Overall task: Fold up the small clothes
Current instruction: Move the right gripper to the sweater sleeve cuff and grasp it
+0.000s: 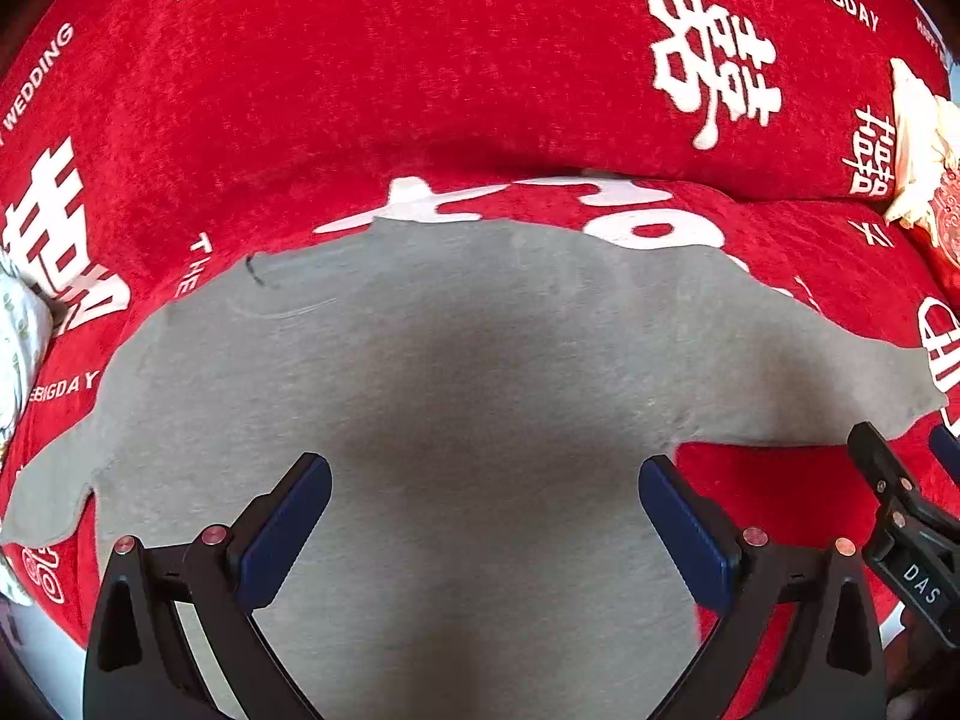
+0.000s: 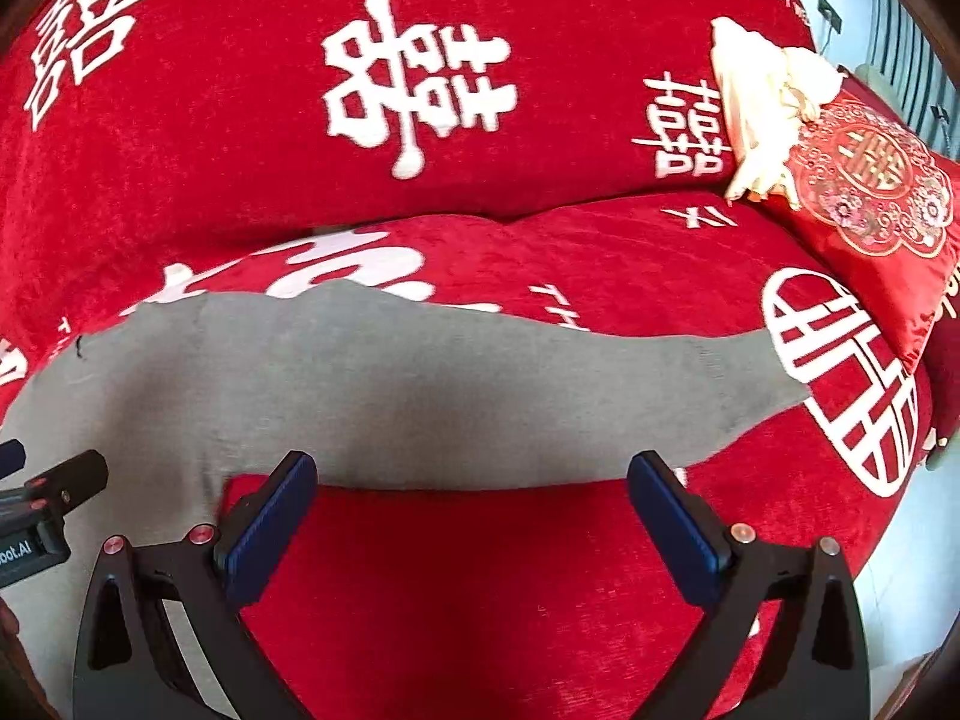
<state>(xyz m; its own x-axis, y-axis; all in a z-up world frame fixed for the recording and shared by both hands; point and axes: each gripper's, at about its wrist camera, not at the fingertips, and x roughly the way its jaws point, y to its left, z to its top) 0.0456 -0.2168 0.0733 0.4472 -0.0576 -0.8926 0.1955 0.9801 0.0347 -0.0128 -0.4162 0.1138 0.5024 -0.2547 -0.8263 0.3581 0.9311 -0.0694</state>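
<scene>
Grey garment (image 1: 480,372) – both grippers' jaws wide, empty.

A home living room: red wedding-print sofa cover (image 2: 480,600), embroidered cushion (image 2: 870,192)

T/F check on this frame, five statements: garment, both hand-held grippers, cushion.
1. The grey garment lies spread flat on the red cover. True.
2. The left hand-held gripper is shut on the garment. False: its jaws stand wide open, holding nothing.
3. The right hand-held gripper is open. True.
4. The garment is already folded into a small square. False: it lies unfolded, one sleeve stretched out.
5. An embroidered red cushion sits at the right. True.
</scene>
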